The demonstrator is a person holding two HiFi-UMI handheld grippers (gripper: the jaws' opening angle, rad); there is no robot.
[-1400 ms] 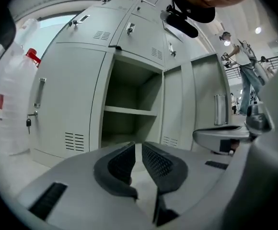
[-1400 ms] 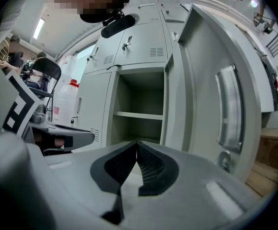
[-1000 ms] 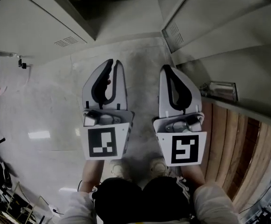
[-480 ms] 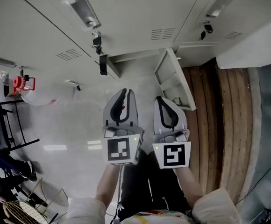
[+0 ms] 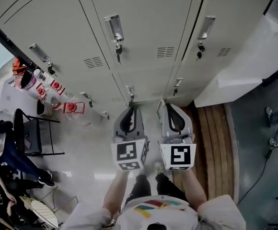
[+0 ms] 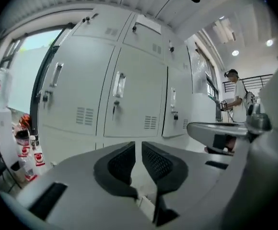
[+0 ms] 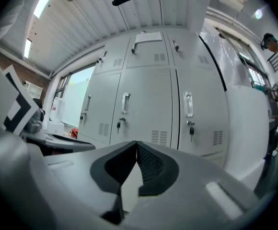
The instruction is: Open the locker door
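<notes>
A bank of pale grey lockers (image 5: 148, 42) fills the top of the head view, every door I can see closed. The middle upper door has a metal handle (image 5: 114, 28) with a key (image 5: 118, 49) hanging under it, and the door to its right has its own handle (image 5: 205, 27). My left gripper (image 5: 131, 110) and right gripper (image 5: 170, 107) are held side by side below the lockers, well short of them and touching nothing. Both are empty. The right gripper's (image 7: 135, 145) tips meet. A hairline slit shows between the left gripper's (image 6: 138, 145) tips.
A black chair (image 5: 33, 133) and clear containers with red labels (image 5: 57, 87) stand at the left. A wooden strip (image 5: 218, 133) runs down the right, under a white ledge (image 5: 239, 66). A person (image 6: 236, 97) stands far right in the left gripper view.
The head view has pulled back from the floor to the locker fronts. Both grippers look smaller and stay side by side with unchanged jaws. The open lower door seen earlier no longer shows.
</notes>
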